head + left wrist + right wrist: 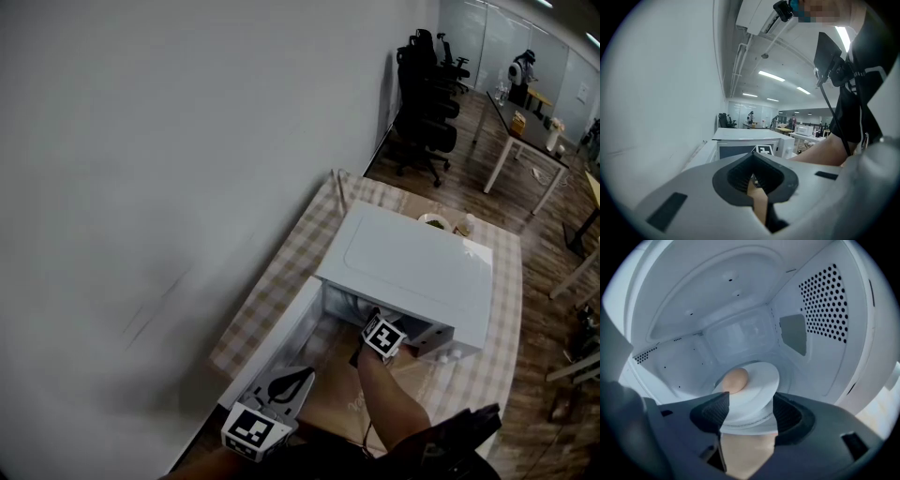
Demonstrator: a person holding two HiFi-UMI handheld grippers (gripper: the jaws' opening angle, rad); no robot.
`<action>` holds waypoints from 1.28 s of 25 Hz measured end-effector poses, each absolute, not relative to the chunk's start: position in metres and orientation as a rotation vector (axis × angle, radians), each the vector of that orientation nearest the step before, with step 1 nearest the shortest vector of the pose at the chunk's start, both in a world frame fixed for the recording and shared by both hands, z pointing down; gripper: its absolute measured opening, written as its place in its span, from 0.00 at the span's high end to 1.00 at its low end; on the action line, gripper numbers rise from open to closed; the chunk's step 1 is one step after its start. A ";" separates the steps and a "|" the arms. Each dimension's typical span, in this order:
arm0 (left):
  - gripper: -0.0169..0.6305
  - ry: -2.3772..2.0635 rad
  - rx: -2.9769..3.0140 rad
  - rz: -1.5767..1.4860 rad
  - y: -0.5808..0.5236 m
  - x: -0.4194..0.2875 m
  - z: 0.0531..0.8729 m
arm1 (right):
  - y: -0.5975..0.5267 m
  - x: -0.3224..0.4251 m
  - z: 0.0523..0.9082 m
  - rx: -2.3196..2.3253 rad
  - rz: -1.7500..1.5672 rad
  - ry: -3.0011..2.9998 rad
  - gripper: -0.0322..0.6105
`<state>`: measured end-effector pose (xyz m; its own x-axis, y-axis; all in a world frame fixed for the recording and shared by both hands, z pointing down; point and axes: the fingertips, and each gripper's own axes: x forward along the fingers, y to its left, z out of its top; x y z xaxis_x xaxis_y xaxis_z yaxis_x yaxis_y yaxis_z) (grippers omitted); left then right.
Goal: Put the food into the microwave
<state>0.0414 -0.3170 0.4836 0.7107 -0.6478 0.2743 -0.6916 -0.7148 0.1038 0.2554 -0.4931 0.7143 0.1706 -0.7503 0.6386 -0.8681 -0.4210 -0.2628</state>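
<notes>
The white microwave [412,267] stands on a checked tablecloth with its door [272,342] swung open to the left. My right gripper [372,322] reaches into the cavity, and only its marker cube shows in the head view. In the right gripper view a white plate [759,385] carrying a round tan piece of food [736,379] rests on the cavity floor. The right gripper [746,401] is open, with the plate's near rim lying between its pads without being pressed. My left gripper [305,373] hangs by the open door, shut and empty, and points toward the microwave [745,136].
A small bowl [433,221] and a cup [466,225] sit on the table [281,281] behind the microwave. A bare white wall runs along the left. Black office chairs [427,103] and desks stand farther back. The cavity's perforated side wall [825,301] is to the right of the plate.
</notes>
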 end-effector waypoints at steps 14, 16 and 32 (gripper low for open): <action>0.96 -1.063 2.728 0.313 -0.310 0.025 0.483 | -0.485 0.248 0.724 2.194 0.995 -1.550 0.46; 0.96 -1.068 2.733 0.309 -0.309 0.022 0.482 | -0.486 0.255 0.723 2.219 1.000 -1.516 0.46; 0.96 -1.056 2.743 0.309 -0.305 0.018 0.482 | -0.446 0.230 0.710 2.155 0.765 -1.748 0.78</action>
